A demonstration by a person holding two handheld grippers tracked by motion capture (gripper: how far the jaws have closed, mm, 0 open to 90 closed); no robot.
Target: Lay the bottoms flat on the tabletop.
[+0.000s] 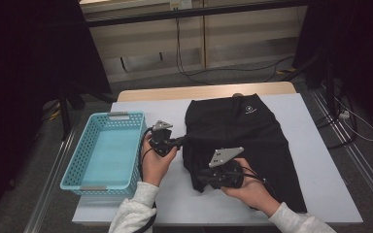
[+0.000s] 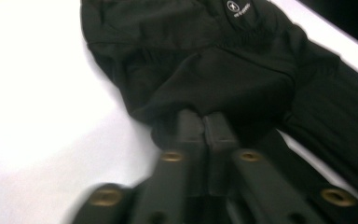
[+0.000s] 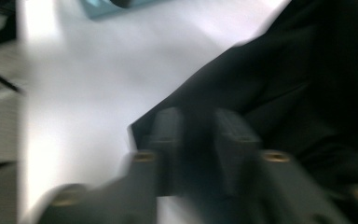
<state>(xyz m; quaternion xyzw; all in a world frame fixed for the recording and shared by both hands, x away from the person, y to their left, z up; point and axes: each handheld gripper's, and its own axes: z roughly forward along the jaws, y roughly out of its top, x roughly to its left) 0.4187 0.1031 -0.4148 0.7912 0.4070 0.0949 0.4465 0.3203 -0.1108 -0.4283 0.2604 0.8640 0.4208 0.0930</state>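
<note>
1. Nearest the front edge of the white tabletop [image 1: 315,184], the person's right hand [image 1: 252,190] holds the right gripper [image 1: 200,177], which points left at the near left corner of the black fabric garment with a small round white logo [image 1: 252,141].
2. In the right gripper view the two jaws stand a little apart over that corner's edge, with dark cloth in the gap; the picture is blurred, so I cannot tell whether the pads press on it.
3. A little farther in, the left hand [image 1: 154,162] holds the left gripper [image 1: 184,141], pointing right at the garment's left edge.
4. In the left gripper view its jaws stand nearly together, pinching a bunched fold of the cloth.
5. The garment lies spread across the middle and right of the tabletop, its logo end towards the far edge.
6. A light blue perforated plastic basket [image 1: 75,165] sits along the left edge, just beside the left hand.
</note>
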